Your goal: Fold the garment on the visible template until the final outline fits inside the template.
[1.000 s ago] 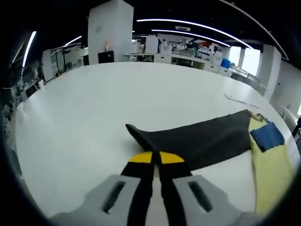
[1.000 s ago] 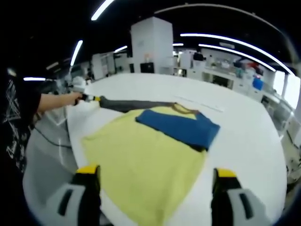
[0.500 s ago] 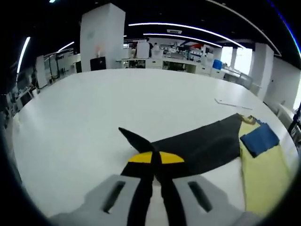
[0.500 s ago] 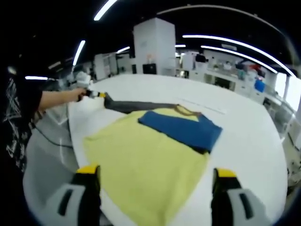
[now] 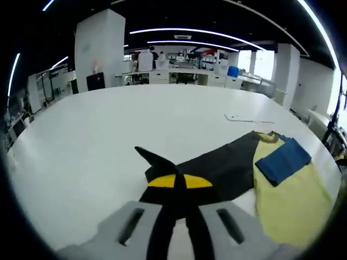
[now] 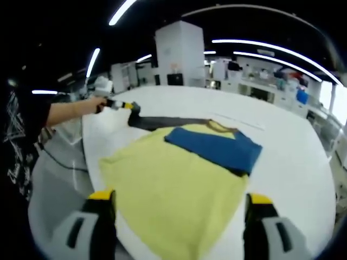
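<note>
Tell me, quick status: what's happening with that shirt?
Left tongs shut on dark sleeve, lifting it. Right tongs open, hovering. Shirt on table; nothing blocking.

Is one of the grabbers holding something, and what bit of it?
The left gripper pinches the end of the dark sleeve of the yellow and blue garment. The right gripper is open, holding nothing.

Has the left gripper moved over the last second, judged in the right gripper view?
Yes. The left gripper, shut on the dark sleeve, has carried its tip inward toward the yellow garment, away from the white table's edge.
</note>
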The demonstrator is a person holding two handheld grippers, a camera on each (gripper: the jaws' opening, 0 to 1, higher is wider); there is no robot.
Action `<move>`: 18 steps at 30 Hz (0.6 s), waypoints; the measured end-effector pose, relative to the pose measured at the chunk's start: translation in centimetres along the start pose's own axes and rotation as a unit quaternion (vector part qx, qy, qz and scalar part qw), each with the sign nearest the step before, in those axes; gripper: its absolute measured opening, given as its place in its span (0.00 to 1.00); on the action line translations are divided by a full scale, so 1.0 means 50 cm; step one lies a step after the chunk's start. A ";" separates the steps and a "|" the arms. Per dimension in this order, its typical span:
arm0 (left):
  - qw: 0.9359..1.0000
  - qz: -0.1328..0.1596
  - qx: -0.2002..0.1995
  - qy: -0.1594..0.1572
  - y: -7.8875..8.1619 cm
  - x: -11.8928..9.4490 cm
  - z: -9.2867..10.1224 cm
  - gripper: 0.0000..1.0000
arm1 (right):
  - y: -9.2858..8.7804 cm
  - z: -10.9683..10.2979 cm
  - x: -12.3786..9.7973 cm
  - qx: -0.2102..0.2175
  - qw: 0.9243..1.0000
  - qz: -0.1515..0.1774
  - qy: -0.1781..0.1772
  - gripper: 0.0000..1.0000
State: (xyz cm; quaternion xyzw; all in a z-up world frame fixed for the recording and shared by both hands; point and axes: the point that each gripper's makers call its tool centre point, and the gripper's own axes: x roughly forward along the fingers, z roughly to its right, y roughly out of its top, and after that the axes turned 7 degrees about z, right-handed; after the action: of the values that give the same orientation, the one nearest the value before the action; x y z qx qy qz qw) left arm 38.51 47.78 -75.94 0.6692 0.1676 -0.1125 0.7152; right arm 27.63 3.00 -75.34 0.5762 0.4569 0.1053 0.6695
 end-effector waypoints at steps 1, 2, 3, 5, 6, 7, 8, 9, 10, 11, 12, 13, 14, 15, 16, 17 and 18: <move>1.000 0.001 0.001 -0.003 0.003 0.002 0.004 0.00 | -0.001 0.002 0.000 0.001 1.000 0.001 -0.001 0.99; 1.000 0.002 0.003 -0.005 0.008 0.003 0.015 0.00 | -0.001 0.002 0.000 0.002 1.000 0.001 -0.001 0.99; 1.000 0.002 0.004 -0.009 0.013 0.005 0.025 0.00 | -0.001 0.002 -0.001 0.004 1.000 0.003 -0.001 0.99; 1.000 0.006 0.006 -0.015 0.026 0.000 0.058 0.00 | -0.003 -0.001 -0.001 0.005 1.000 0.003 0.001 0.99; 1.000 0.007 0.006 -0.018 0.028 0.001 0.053 0.00 | -0.004 -0.003 0.000 0.005 1.000 0.002 0.003 0.99; 1.000 0.009 0.005 -0.023 0.033 0.002 0.059 0.00 | -0.005 -0.004 0.000 0.005 1.000 0.001 0.004 0.99; 1.000 0.011 0.004 -0.025 0.037 0.002 0.067 0.00 | -0.007 -0.006 0.000 0.005 1.000 0.000 0.005 0.99; 1.000 0.012 0.004 -0.028 0.041 0.002 0.074 0.00 | -0.009 -0.005 0.000 0.005 1.000 0.000 0.006 0.99; 0.999 0.014 0.007 -0.034 0.047 0.003 0.081 0.00 | -0.010 -0.006 0.000 0.007 1.000 0.000 0.007 0.99; 0.999 0.015 0.009 -0.037 0.051 0.003 0.087 0.00 | -0.009 -0.008 0.000 0.009 1.000 0.001 0.008 0.99; 0.999 0.017 0.015 -0.044 0.056 0.003 0.102 0.00 | -0.007 -0.010 0.000 0.012 1.000 0.003 0.010 0.99; 0.999 0.018 0.018 -0.048 0.059 0.004 0.109 0.00 | -0.005 -0.010 0.000 0.015 1.000 0.008 0.013 0.99; 0.998 0.016 0.021 -0.052 0.060 0.005 0.116 0.00 | -0.003 -0.010 0.000 0.017 1.000 0.011 0.014 0.99; 0.998 0.013 0.024 -0.055 0.062 0.007 0.122 0.00 | -0.001 -0.011 0.000 0.017 1.000 0.013 0.015 0.99; 0.998 0.014 0.028 -0.060 0.067 0.008 0.131 0.00 | 0.000 -0.011 0.000 0.017 1.000 0.014 0.015 0.99; 0.997 0.015 0.030 -0.063 0.070 0.008 0.137 0.00 | 0.001 -0.011 0.000 0.016 1.000 0.015 0.015 0.99; 0.997 0.016 0.031 -0.067 0.073 0.011 0.137 0.00 | 0.000 -0.011 0.000 0.016 1.000 0.014 0.016 0.99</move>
State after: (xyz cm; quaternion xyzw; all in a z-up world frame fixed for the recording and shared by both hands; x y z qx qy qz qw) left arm 41.03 41.27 -72.45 0.6847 0.1047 -0.1507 0.7053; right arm 27.25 3.37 -75.28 0.5914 0.4605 0.1168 0.6516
